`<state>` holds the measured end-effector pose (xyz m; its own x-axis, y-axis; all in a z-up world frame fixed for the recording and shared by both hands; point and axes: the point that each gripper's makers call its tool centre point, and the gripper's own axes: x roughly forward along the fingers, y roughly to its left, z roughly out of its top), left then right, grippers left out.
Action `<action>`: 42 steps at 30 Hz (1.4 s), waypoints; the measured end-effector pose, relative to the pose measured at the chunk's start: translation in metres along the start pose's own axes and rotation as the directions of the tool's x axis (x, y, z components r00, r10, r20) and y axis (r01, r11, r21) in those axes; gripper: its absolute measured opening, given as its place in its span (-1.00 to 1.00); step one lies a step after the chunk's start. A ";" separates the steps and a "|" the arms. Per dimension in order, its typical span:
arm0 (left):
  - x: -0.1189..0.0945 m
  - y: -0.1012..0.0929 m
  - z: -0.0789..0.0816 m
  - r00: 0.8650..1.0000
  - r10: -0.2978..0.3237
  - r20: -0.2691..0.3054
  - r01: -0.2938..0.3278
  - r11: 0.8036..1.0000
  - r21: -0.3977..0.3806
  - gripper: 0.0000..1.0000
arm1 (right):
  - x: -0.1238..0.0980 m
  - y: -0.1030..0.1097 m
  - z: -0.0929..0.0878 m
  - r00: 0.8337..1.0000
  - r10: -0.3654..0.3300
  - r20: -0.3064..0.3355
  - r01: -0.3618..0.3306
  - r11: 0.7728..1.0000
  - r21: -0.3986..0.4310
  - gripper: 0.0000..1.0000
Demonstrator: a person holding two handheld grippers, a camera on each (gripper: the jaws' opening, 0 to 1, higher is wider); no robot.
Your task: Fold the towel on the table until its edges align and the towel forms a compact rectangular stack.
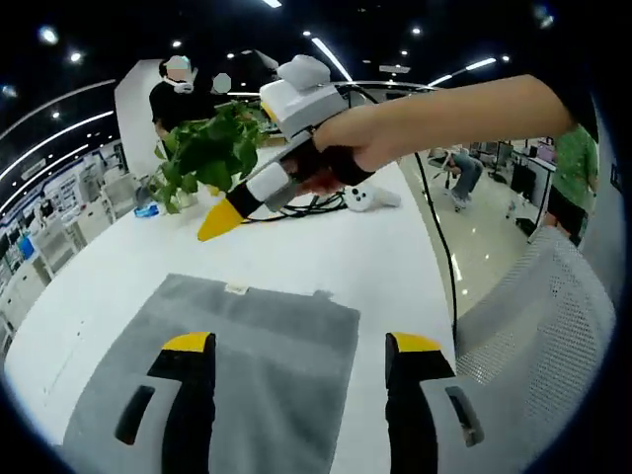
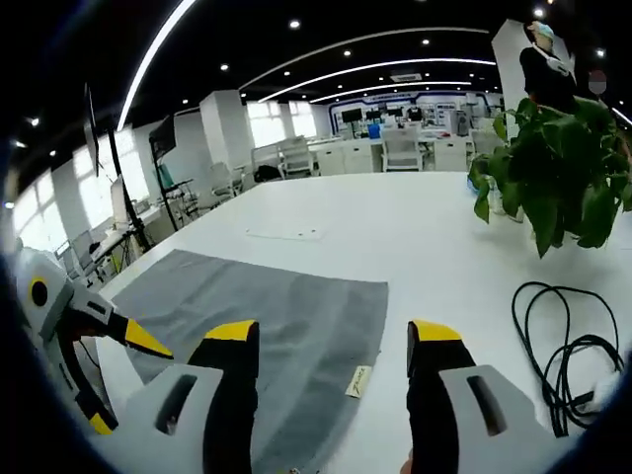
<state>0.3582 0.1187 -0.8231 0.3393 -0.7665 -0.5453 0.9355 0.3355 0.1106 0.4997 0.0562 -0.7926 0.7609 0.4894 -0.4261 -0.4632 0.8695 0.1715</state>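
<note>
A grey towel (image 1: pixel 252 341) lies spread flat on the white table (image 1: pixel 346 257), with a small label at its edge. In the left gripper view my left gripper (image 1: pixel 301 346) hovers open over the towel's right part, with nothing between its jaws. A hand holds my right gripper (image 1: pixel 221 221) above the table beyond the towel's far edge. In the right gripper view the towel (image 2: pixel 267 306) lies ahead and to the left. My right gripper (image 2: pixel 335 333) stands open over its corner near the label (image 2: pixel 357 380). The left gripper (image 2: pixel 123 383) comes in from the left, open.
A potted green plant (image 2: pixel 558 163) stands on the table (image 2: pixel 395 217), seen too as the plant (image 1: pixel 207 153) behind the right gripper. A black cable (image 2: pixel 563 336) coils beside it, near a white controller (image 1: pixel 370 197). A mesh chair (image 1: pixel 533 326) stands off the table's edge. A person (image 1: pixel 178 89) stands behind.
</note>
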 end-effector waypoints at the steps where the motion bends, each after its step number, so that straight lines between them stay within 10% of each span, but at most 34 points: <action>1: 0.004 -0.003 0.000 1.000 -0.004 0.002 0.004 1.000 0.001 0.39 | 0.002 0.000 0.000 1.000 0.000 -0.001 0.000 1.000 -0.001 0.17; 21: 0.066 -0.055 -0.016 0.992 -0.123 -0.025 0.121 0.991 -0.047 -0.43 | 0.053 -0.026 -0.016 1.000 -0.012 -0.017 0.011 1.000 -0.007 0.07; 42: 0.103 -0.064 -0.024 0.992 -0.129 0.003 0.129 0.984 -0.120 -0.56 | 0.096 -0.031 -0.029 0.999 0.015 -0.045 -0.014 1.000 0.026 0.01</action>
<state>0.3313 0.0314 -0.9058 0.2158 -0.8051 -0.5525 0.9529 0.2971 -0.0608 0.5744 0.0743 -0.8648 0.7325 0.4987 -0.4634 -0.4618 0.8641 0.2001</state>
